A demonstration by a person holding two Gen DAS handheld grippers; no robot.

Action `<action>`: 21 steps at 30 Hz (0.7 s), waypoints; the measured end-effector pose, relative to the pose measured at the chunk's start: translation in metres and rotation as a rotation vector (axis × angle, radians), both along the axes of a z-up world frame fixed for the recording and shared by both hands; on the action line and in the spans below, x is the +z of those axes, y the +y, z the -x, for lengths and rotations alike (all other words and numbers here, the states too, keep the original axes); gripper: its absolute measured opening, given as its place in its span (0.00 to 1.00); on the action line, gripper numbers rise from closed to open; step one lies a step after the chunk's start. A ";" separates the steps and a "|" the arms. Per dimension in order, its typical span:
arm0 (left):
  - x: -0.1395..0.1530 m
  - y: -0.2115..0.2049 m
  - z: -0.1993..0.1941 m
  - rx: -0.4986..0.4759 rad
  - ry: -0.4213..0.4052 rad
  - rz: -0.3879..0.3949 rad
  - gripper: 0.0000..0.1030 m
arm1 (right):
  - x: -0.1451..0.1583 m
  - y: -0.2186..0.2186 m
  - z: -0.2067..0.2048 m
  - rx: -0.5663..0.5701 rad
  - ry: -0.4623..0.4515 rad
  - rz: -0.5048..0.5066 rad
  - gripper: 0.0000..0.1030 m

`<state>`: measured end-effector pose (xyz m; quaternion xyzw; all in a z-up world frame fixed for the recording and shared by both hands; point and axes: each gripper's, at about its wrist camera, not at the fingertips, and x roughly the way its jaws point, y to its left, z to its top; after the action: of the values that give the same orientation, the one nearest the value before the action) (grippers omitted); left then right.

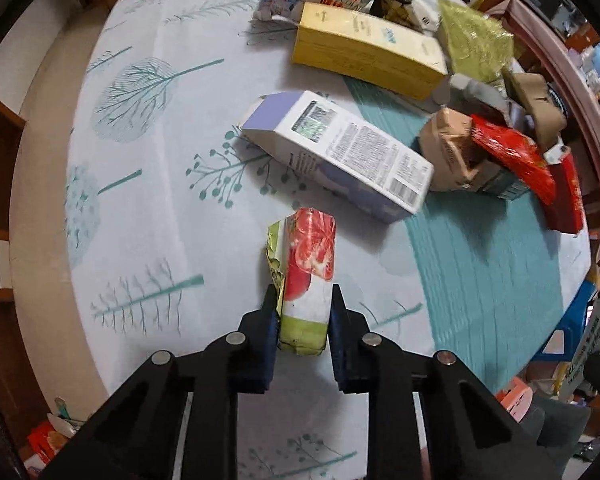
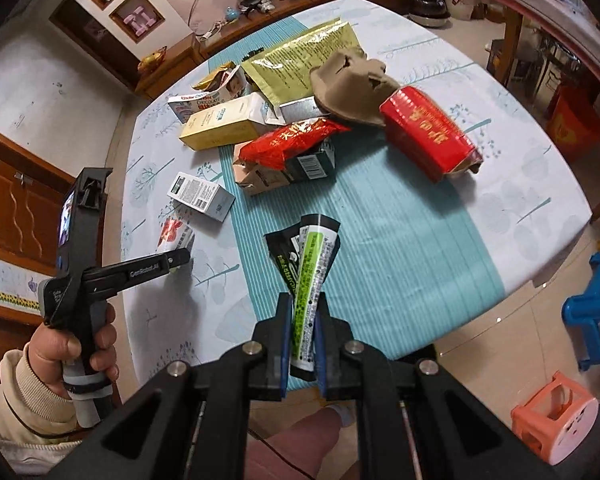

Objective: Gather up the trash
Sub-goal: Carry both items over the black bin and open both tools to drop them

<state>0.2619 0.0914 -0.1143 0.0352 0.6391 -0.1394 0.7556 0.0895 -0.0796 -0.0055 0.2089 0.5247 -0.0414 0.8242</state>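
Observation:
My left gripper [image 1: 302,300] is shut on a crumpled green, white and red juice carton [image 1: 306,276], held just above the tablecloth. That carton also shows in the right wrist view [image 2: 175,236], with the left gripper [image 2: 178,258] at it. My right gripper [image 2: 303,304] is shut on a black and green snack wrapper [image 2: 310,276], held over the teal runner. More trash lies on the table: a white and purple box [image 1: 340,152], a yellow box [image 1: 364,50], a red foil bag [image 1: 512,156], a red carton [image 2: 428,132] and a gold-green bag [image 2: 304,56].
The round table [image 2: 520,184] has a tree-print cloth and a teal runner [image 2: 380,216]. A crushed brown cardboard piece [image 2: 348,88] and a small dark box [image 2: 312,162] lie in the pile. A blue stool [image 2: 596,312] and a pink stool [image 2: 556,424] stand on the floor at right.

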 end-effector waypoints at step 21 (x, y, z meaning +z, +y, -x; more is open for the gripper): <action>0.079 -0.062 0.210 0.213 -0.177 0.017 0.19 | 0.008 -0.100 0.061 0.400 -0.102 -0.058 0.10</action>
<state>0.0519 0.0290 -0.0358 -0.0271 0.5690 -0.0601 0.8197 0.0288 -0.1801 0.0027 0.1262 0.5141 0.1489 0.8352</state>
